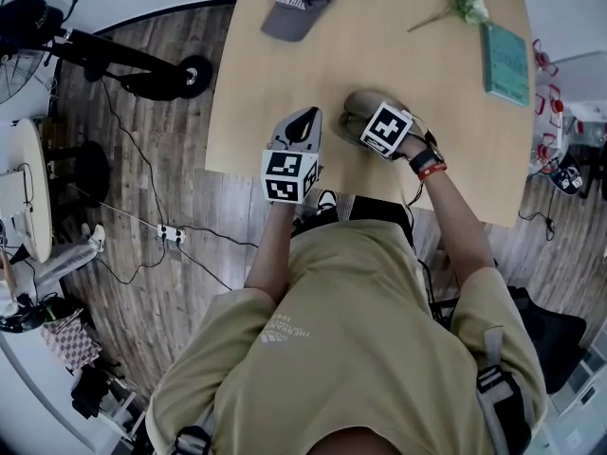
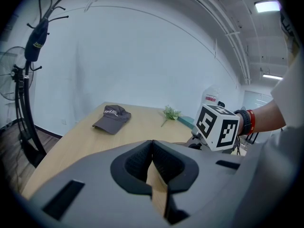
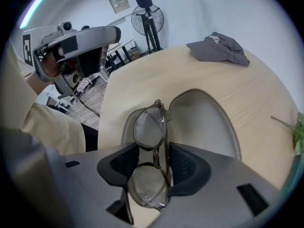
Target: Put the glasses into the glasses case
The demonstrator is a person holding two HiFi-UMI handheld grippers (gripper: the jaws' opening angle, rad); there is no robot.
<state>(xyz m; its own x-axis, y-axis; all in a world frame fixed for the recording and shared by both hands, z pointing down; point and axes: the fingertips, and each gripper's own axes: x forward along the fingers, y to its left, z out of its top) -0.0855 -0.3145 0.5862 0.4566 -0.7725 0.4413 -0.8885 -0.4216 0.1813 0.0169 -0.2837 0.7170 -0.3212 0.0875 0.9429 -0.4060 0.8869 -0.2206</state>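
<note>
Right claw (image 3: 156, 152) gripping glasses (image 3: 148, 127) — over open glasses case (image 3: 204, 122); left claw (image 2: 153, 148) closed, empty

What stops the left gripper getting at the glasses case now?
Likely yes: the left gripper, shut and empty, sits beside the glasses case with bare table between. The right gripper stands over the case with the glasses between its jaws, so only that near side looks free.

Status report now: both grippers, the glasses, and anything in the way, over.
Left gripper shut, empty. Right gripper jaws wide around the glasses, grip unclear. Glasses case open beneath them; cap lies well apart.
</note>
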